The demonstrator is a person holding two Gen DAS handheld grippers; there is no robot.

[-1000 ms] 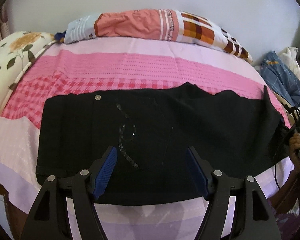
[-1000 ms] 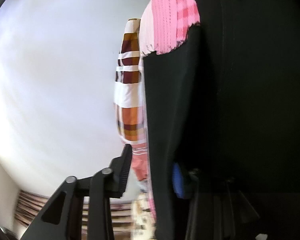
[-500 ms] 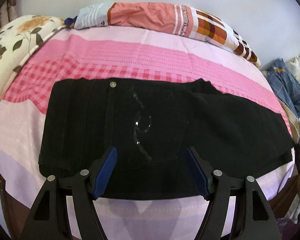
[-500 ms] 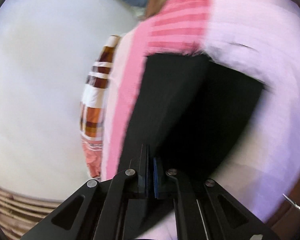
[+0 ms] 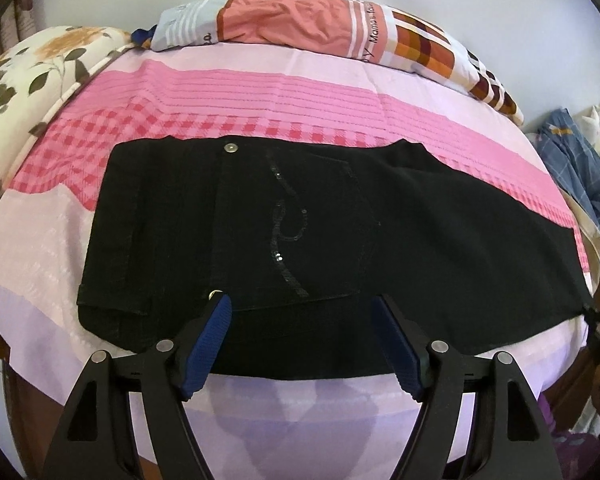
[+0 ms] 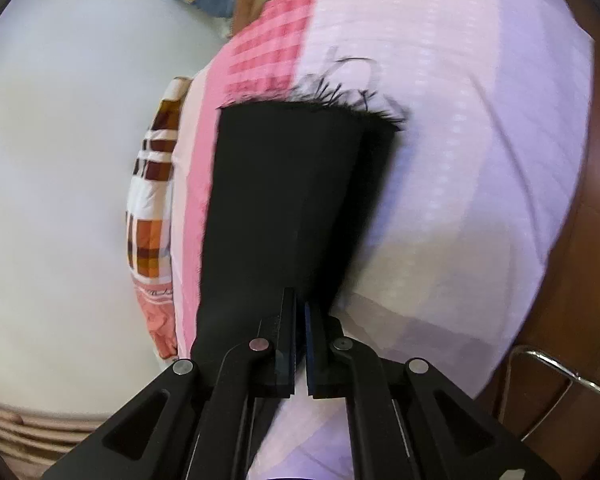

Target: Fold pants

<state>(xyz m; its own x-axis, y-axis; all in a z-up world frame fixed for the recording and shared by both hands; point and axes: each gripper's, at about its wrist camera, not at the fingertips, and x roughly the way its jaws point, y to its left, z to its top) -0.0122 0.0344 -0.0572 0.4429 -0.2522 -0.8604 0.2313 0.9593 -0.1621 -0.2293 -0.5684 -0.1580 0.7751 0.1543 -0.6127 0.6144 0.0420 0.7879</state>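
Bed against a pale wall, covered by a pink and lilac sheet, with a patchwork pillow along the far edge and a floral cushion to the left. The black pants lay flat across the sheet, already doubled leg on leg, waistband and button toward the left, legs running off to the right. Our left gripper hung over the near edge of the hip area with its jaws spread wide and nothing between them. Our right gripper had its jaws pressed together on the black cloth near the leg end, with the frayed hem ahead of it; whether it pinched one layer or both, we couldn't tell from that angle. We judged the lengthwise fold done and the crosswise fold in hand: the next move called for carrying the hem end over toward the waistband, keeping the edges lined up, with the left either pinning the hip or taking the near edge. The left view gave us the whole garment and its layout but barely showed the right tool at the far right edge; the right view alone showed the grip, the hem fraying and the wooden bed frame.
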